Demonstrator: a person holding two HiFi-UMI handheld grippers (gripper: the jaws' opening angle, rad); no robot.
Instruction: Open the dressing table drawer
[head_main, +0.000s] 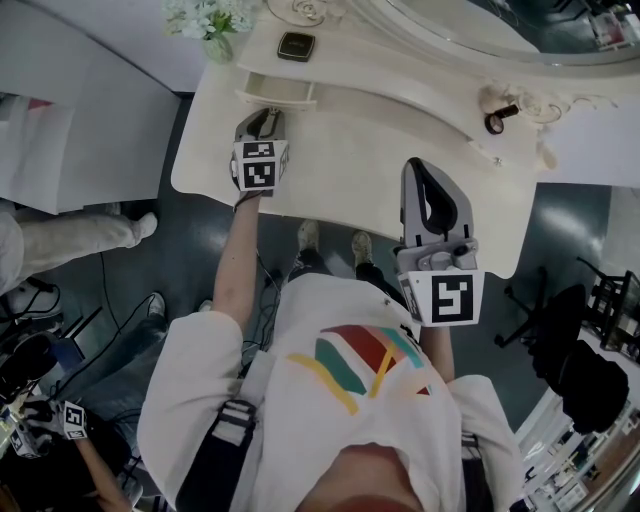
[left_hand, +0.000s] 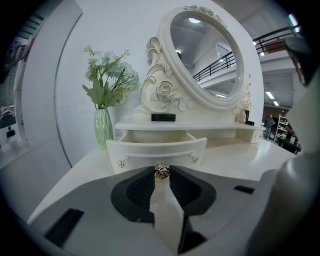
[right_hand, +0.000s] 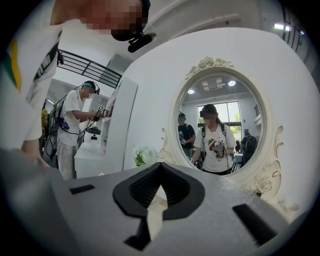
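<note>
At the back left of the white dressing-table counter (head_main: 380, 150), a small drawer (left_hand: 156, 146) sits under a low shelf at the foot of an oval mirror (left_hand: 207, 60). A vase of flowers (left_hand: 103, 127) stands just beside it at the counter's left edge. The drawer is partly out, its curved front clear of the frame and its inside showing.

The drawer looks light and rigid, a little painted wooden box that should slide with a gentle, straight pull. The place to hold it is the small gold knob (left_hand: 161, 171) at the middle of its front. The knob is smooth, rounded metal, so it may slip from a loose grip, and a crooked tug could jam the drawer.

The left gripper (left_hand: 161, 174) slants down at the drawer front, its jaws part closed and clamped on that knob at their very tips. The right gripper (right_hand: 160, 169) hovers level over the counter's front right edge, its jaws together and holding nothing.
</note>
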